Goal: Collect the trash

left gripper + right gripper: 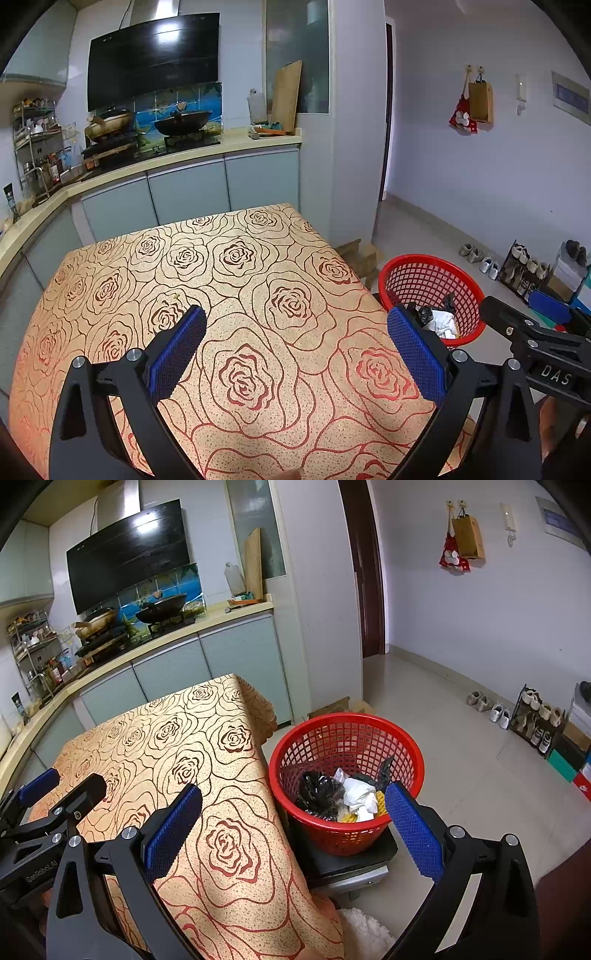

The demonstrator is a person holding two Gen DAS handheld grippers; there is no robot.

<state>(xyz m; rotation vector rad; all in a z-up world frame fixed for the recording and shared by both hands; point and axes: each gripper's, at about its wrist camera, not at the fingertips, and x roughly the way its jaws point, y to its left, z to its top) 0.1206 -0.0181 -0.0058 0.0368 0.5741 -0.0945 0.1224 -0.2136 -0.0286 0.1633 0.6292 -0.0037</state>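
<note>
Both your grippers are spread wide and holding nothing, left gripper (295,347) over the rose-pattern tablecloth (236,295), right gripper (293,825) straddling its edge, with the trash (354,794) sitting in the red basket (347,834) just beyond your right one.

Tabletop (258,295) lies bare; red basket (347,738) stands open-topped beside its edge.

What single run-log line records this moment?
left gripper: open, empty | right gripper: open, empty | trash: in red basket | table: bare
</note>
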